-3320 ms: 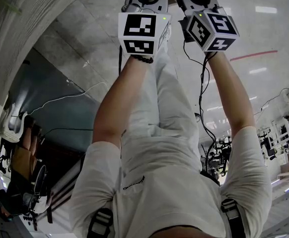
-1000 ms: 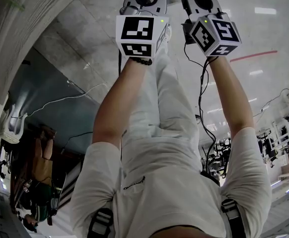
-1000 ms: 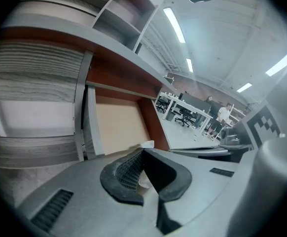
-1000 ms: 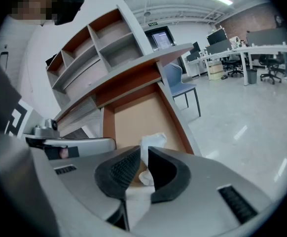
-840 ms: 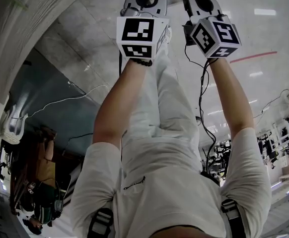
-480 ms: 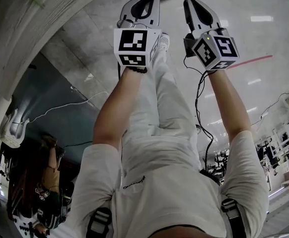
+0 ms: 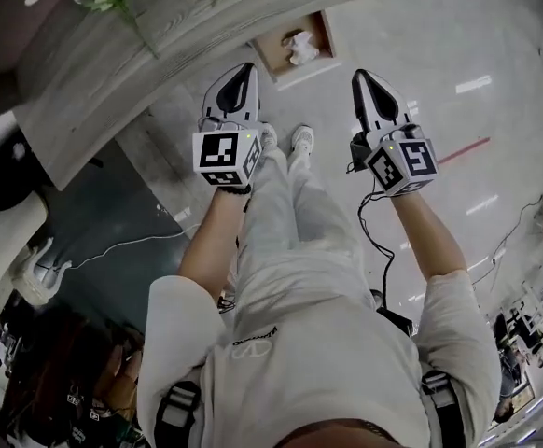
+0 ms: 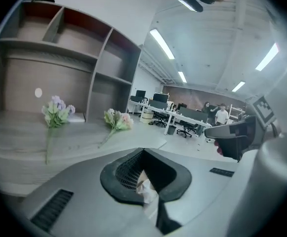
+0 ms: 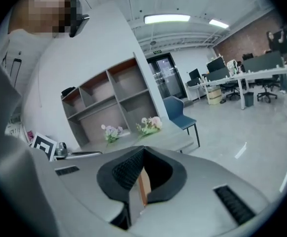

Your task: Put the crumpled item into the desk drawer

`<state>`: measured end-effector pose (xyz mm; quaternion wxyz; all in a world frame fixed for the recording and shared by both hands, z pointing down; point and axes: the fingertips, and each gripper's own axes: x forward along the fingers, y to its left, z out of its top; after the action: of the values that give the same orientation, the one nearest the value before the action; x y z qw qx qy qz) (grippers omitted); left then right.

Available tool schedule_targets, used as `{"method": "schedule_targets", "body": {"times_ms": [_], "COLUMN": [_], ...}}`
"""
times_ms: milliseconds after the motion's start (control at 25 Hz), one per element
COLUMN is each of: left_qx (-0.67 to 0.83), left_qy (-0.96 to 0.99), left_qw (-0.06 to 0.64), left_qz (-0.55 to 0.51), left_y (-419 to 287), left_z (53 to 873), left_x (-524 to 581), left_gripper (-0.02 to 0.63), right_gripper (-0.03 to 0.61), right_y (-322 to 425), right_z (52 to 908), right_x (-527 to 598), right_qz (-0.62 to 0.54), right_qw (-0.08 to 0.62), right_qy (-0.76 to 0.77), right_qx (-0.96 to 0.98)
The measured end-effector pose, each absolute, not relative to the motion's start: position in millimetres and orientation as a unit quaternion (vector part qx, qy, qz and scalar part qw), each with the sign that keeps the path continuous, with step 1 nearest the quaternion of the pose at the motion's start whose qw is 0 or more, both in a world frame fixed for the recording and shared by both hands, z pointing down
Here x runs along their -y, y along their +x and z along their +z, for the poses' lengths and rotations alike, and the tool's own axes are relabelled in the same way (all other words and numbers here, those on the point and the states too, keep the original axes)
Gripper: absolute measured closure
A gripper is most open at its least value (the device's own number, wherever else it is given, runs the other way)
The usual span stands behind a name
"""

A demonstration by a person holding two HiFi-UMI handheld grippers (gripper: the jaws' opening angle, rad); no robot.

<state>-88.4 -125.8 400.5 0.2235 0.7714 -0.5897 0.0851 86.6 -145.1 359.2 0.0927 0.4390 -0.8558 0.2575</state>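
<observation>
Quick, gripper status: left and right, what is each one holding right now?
Left gripper: jaws closed, holding nothing.
Right gripper: jaws closed, holding nothing; the crumpled paper lies in the drawer.

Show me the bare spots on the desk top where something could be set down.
The desk top is bare between the left flower bunch and the right flower bunch, and from the right one out to the desk's corner. Tightest: the open drawer, which already holds the crumpled item.

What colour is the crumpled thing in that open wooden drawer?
The crumpled item is white; head view shows it best.
</observation>
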Motion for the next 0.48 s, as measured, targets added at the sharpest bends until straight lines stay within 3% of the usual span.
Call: {"method": "schedule_targets", "body": {"times_ms": [480], "left_qx": [0.611], "left_qy": [0.777], "left_qw": [0.141], "left_qz": [0.058], "left_y": [-130.5], "left_z": [215.1], "left_x": [65.4], "left_gripper": [0.611], "right_gripper": [0.58], "right_y": [145.0], "right_z": [170.8], "right_x": [96.3], "right_qz": [0.178], "right_qw": [0.051], "right_qy": [0.509], "right_qx": [0.841]}}
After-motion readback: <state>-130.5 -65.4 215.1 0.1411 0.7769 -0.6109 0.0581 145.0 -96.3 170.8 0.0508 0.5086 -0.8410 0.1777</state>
